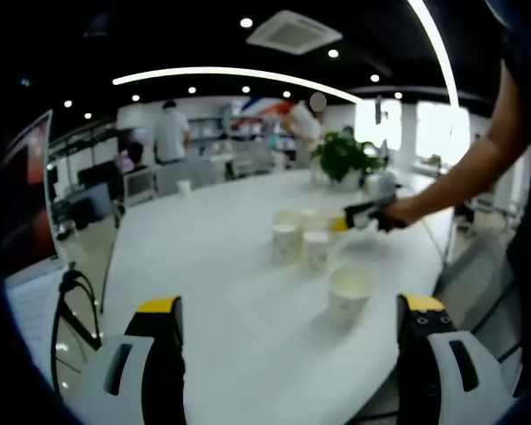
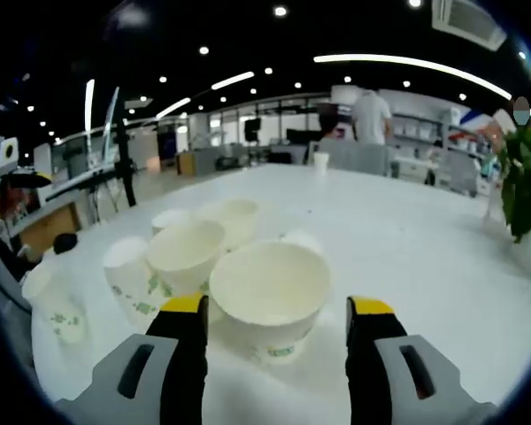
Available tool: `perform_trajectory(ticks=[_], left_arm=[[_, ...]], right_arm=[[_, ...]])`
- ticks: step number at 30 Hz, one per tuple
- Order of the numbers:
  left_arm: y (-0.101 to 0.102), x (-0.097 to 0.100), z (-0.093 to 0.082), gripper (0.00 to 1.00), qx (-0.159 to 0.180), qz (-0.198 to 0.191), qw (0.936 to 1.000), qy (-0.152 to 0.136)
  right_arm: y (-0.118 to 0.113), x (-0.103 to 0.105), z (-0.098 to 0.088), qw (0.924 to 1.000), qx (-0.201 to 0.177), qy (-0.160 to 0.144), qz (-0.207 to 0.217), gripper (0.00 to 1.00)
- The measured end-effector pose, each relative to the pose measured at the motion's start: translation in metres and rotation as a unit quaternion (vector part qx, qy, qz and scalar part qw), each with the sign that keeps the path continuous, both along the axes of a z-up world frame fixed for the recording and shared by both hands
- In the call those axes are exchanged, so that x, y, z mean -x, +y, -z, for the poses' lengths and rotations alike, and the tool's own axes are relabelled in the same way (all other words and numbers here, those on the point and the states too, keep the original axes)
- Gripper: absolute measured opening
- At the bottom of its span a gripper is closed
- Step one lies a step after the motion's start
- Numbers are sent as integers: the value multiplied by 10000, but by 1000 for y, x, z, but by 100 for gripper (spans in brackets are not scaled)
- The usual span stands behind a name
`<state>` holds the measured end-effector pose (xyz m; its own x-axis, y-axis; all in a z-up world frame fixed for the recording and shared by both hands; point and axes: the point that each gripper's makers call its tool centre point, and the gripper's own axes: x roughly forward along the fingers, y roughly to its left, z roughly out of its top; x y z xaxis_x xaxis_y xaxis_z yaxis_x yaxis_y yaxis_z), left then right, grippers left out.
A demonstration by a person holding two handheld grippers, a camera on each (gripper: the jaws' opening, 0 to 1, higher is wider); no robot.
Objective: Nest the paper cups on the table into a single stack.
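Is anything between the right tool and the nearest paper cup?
Nothing visible. The right tool is open, and the nearest paper cup stands upright on the white table right between its jaws, mouth up. The other cups cluster behind and beside it.

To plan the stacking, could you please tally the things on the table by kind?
Paper cups, near group: 7
Paper cup, far end: 1
Potted plant: 1
Total: 9
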<state>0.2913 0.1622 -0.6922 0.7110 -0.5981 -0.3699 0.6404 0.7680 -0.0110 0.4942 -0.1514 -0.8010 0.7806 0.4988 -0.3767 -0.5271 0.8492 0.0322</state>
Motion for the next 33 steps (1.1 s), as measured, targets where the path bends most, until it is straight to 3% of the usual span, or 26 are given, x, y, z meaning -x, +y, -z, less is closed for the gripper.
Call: perform_trajectory(ticks=[6,11,19,33], left_arm=[[3,1,0,100,-8,-56,10000,36],[4,-1,-1,100,41,-108,9999,57],[3,0,0,100,57,-76,9999,54],[-4,-1,1,100,80,7,9999,75]], right_arm=[[4,-3,4,9999,90,17,-70,55],[4,-2,6,9997,201,32,-109,43],[3,0,5,9999,103,60,-99,42],[-10,-2,-28,9999,-41,-115,6,41]])
